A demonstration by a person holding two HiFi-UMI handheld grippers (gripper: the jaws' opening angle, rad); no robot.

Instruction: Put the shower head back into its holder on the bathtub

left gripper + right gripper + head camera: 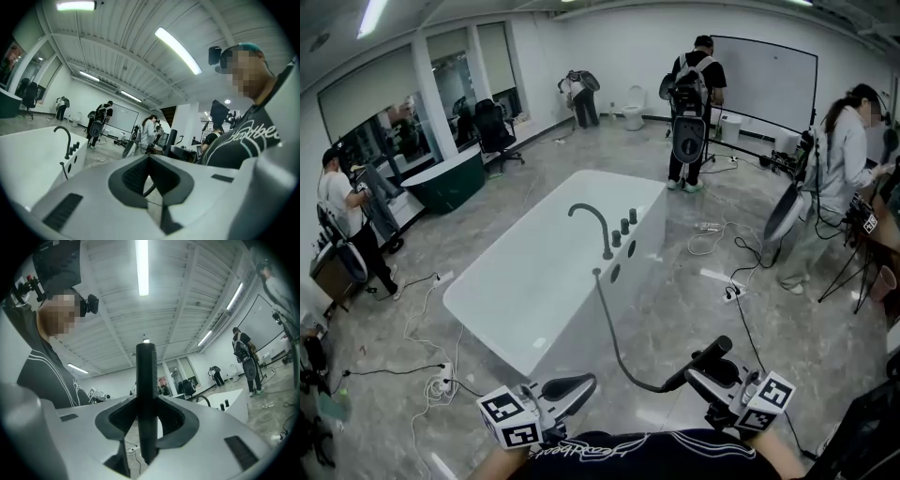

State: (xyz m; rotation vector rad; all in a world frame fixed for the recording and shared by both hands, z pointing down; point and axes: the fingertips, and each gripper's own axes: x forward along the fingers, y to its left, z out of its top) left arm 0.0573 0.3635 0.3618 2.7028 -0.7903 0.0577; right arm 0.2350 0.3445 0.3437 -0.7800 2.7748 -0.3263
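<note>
A white bathtub stands mid-floor with a black arched faucet and knobs on its right deck. A black hose runs from the deck down to a slim black shower head. My right gripper is shut on that shower head, low and right of the tub's near end. In the right gripper view the shower head stands upright between the pads of the right gripper. My left gripper is shut and empty near the tub's front corner; in its own view the left gripper shows the tub to the left.
Cables and a power strip lie on the floor left of the tub, more cables to its right. People stand at the back, right and left. A dark green tub sits by the left wall.
</note>
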